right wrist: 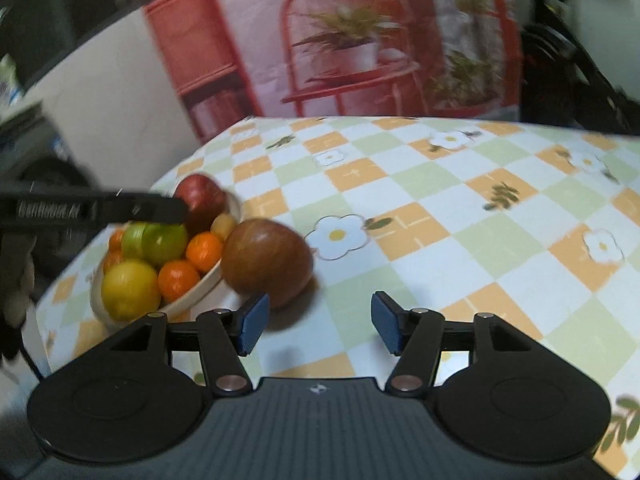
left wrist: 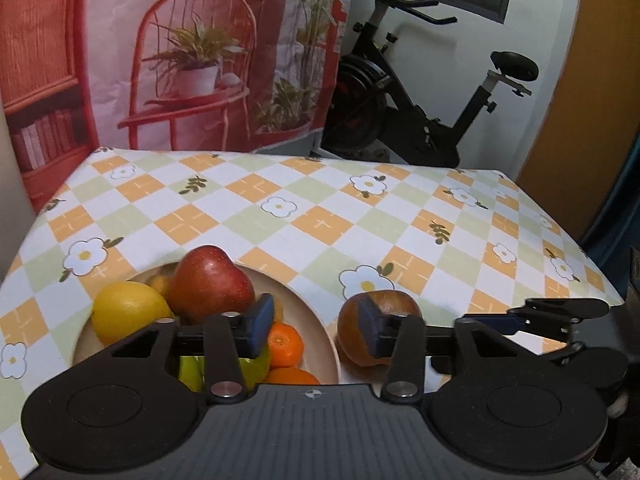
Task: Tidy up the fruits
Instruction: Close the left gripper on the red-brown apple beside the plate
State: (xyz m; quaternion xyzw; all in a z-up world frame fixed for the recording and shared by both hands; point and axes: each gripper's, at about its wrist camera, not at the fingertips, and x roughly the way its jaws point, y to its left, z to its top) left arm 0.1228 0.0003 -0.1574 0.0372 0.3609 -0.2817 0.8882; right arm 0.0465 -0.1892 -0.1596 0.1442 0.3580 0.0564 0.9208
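A cream bowl (left wrist: pixel 316 312) on the checked tablecloth holds a red apple (left wrist: pixel 210 284), a lemon (left wrist: pixel 130 312), oranges (left wrist: pixel 284 344) and green fruit (left wrist: pixel 252 368). A brown-red fruit (left wrist: pixel 360 340) lies on the cloth just right of the bowl. My left gripper (left wrist: pixel 316 330) is open and empty, low over the bowl's right rim, its right finger in front of the brown fruit. In the right wrist view the bowl (right wrist: pixel 200 288) and brown fruit (right wrist: pixel 267 262) sit at left. My right gripper (right wrist: pixel 318 326) is open and empty, just right of and behind the brown fruit. The left gripper (right wrist: pixel 120 210) reaches in over the bowl.
The table (left wrist: pixel 320 216) carries an orange, green and white checked cloth with flowers. A printed backdrop (left wrist: pixel 180 52) of a red chair hangs behind it. An exercise bike (left wrist: pixel 420 92) stands past the far right corner. The right gripper's tip (left wrist: pixel 560 312) shows at right.
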